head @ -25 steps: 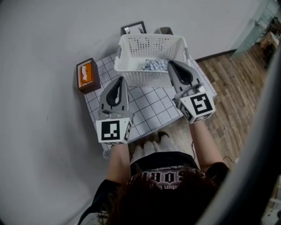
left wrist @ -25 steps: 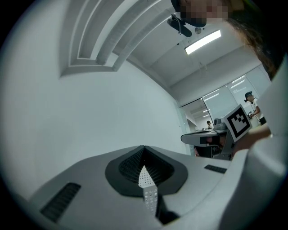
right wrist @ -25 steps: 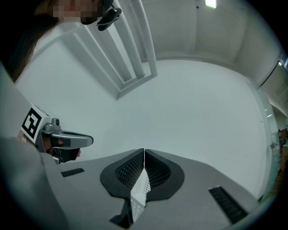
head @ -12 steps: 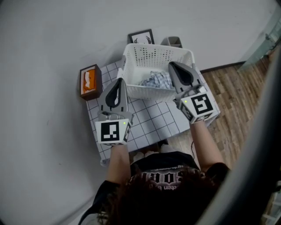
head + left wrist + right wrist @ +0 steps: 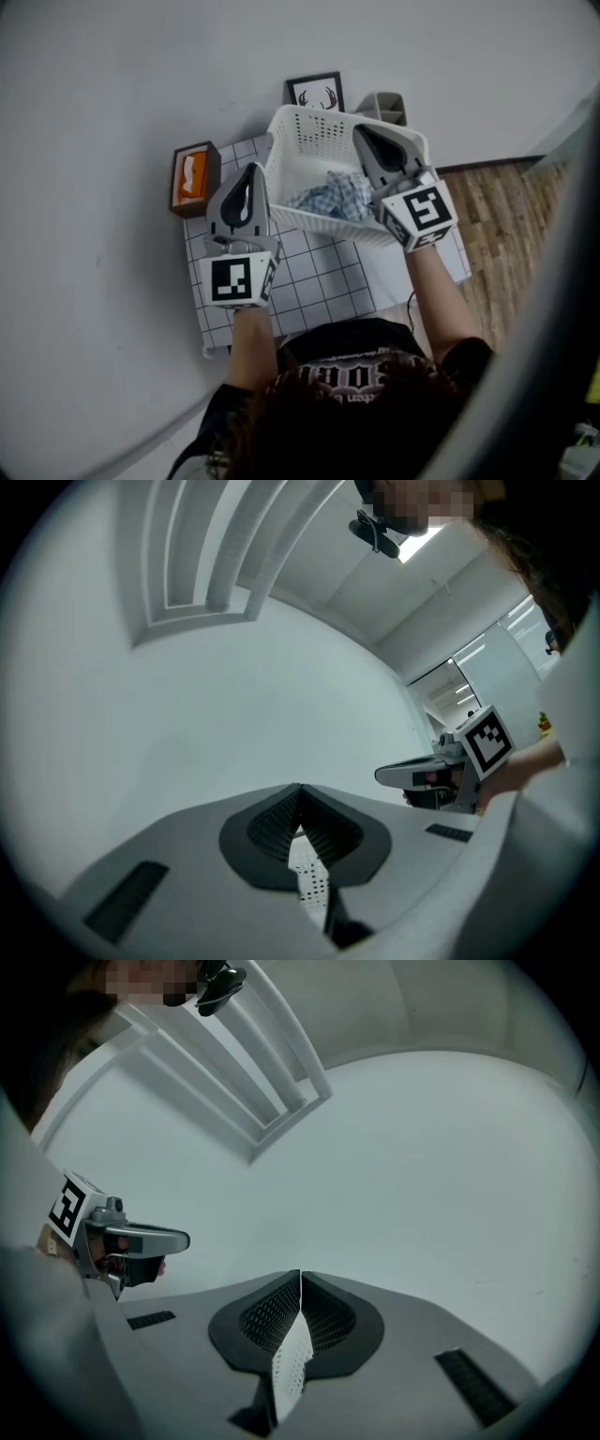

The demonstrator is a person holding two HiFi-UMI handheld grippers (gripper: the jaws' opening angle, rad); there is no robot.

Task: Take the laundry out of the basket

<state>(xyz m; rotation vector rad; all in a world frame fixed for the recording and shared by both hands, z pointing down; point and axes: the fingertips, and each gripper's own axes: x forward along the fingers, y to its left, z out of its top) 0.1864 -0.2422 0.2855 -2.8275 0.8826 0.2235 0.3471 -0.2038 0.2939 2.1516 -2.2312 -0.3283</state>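
Note:
A white perforated basket (image 5: 309,141) is held over the grid-cloth table (image 5: 319,272), tilted so that its inside shows. Blue-and-white checked laundry (image 5: 333,195) lies bunched in its bottom. My left gripper (image 5: 246,171) is shut on the basket's left wall. That wall shows as a strip of white perforated plastic (image 5: 309,878) between the pads of the left gripper (image 5: 300,789). My right gripper (image 5: 361,131) is shut on the right wall, with the same plastic (image 5: 291,1363) pinched in the right gripper (image 5: 300,1277). Both gripper views point up at bare wall and ceiling.
An orange tissue box (image 5: 192,176) stands at the table's left edge. A framed antler picture (image 5: 316,94) and a grey holder (image 5: 382,105) stand against the white wall behind the basket. Wood floor (image 5: 506,206) lies to the right.
Both grippers have stayed on the basket's sides. The basket has tipped up from flat on the table, and more of the checked laundry inside shows now.

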